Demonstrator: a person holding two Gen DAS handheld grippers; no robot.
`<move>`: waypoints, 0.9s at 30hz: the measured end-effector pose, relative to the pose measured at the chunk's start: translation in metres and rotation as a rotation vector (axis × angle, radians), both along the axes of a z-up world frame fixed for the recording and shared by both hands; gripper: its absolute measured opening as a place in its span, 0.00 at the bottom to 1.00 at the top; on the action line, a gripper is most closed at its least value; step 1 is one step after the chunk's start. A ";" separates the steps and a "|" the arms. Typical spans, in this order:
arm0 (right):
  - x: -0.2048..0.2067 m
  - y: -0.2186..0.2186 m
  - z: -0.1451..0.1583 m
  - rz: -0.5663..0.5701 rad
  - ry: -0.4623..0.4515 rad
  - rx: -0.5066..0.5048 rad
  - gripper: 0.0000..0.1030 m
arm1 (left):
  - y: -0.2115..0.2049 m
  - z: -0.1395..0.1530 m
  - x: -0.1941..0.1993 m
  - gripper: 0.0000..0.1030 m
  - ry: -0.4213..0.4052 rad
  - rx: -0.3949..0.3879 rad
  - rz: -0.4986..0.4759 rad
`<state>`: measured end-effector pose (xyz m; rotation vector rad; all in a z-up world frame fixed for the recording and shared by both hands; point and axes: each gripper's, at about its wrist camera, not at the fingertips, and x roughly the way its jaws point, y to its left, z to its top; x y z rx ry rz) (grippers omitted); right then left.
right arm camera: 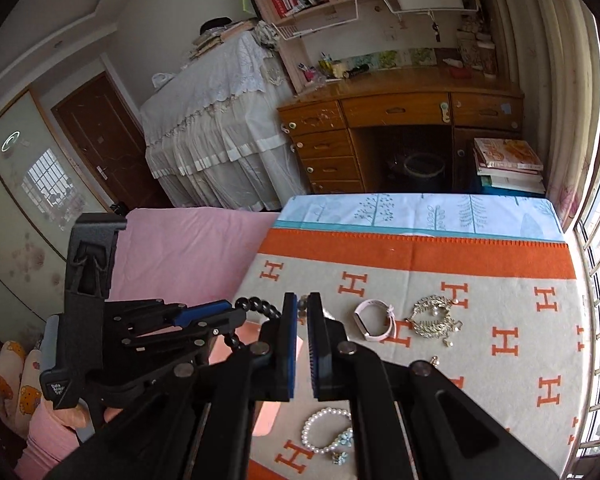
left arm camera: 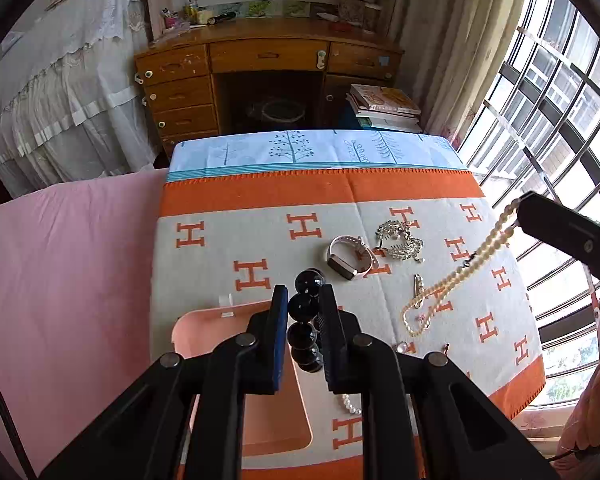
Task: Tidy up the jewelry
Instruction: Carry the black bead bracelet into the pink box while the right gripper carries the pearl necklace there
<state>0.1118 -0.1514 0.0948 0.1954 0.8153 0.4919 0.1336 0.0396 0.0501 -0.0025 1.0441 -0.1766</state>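
My left gripper (left arm camera: 303, 294) is shut on a black bead bracelet (left arm camera: 305, 320) and holds it above the pink jewelry tray (left arm camera: 268, 420); it also shows in the right wrist view (right arm camera: 236, 312) with the bracelet (right arm camera: 260, 307) hanging from it. My right gripper (right arm camera: 302, 304) is shut on a long pearl necklace (left arm camera: 456, 276); it lifts one end while the other end lies on the H-patterned cloth (left arm camera: 260, 248). In the left wrist view it is at the right edge (left arm camera: 520, 210).
On the cloth lie a pink watch (left arm camera: 350, 256), a gold leaf brooch (left arm camera: 400, 240), a gold pin (left arm camera: 419, 284), a small pearl bracelet (right arm camera: 326, 432) with blue flower earrings (right arm camera: 342, 440). A wooden desk (left arm camera: 268, 56) stands behind, a window on the right.
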 end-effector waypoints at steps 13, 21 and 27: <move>-0.018 0.082 -0.002 0.166 -0.025 0.051 0.05 | 0.040 -0.079 -0.044 0.12 0.063 0.030 0.085; -0.013 0.119 -0.065 0.213 0.092 -0.014 0.05 | 0.057 -0.124 -0.070 0.13 0.064 0.015 0.183; -0.013 0.131 -0.097 0.215 0.131 -0.087 0.05 | 0.056 -0.124 -0.088 0.75 -0.018 0.085 0.255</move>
